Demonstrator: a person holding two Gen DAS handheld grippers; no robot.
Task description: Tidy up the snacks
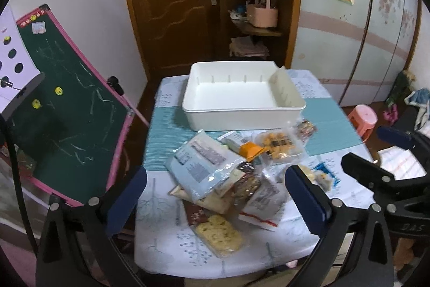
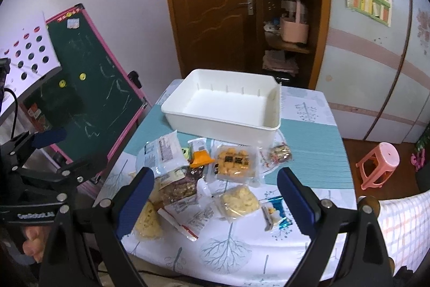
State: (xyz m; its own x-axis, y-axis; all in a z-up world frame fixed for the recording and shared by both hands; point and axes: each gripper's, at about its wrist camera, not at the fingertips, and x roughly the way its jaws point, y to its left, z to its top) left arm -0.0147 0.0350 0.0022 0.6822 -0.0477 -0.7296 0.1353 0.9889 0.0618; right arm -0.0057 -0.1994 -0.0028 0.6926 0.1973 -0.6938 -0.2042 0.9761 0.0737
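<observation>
A white plastic bin (image 1: 242,110) (image 2: 215,123) stands with nothing in it at the far half of the table. In front of it lies a loose pile of snack packets: a pale blue packet (image 1: 204,166) (image 2: 161,149), an orange cracker packet (image 1: 279,147) (image 2: 233,162), a yellow puff packet (image 2: 239,201), a small blue packet (image 2: 276,211) and a yellow cracker packet (image 1: 219,234). My left gripper (image 1: 216,179) (image 2: 70,149) hovers open above the pile's left side. Beside it, my right gripper (image 2: 216,176) (image 1: 373,149) also stands open over the pile. Neither holds anything.
A green chalkboard easel with a pink frame (image 1: 67,112) (image 2: 94,88) leans close to the table's left edge. To the right on the floor is a pink stool (image 2: 379,163). A brown door (image 1: 172,4) and corner shelves (image 1: 255,26) stand behind the table.
</observation>
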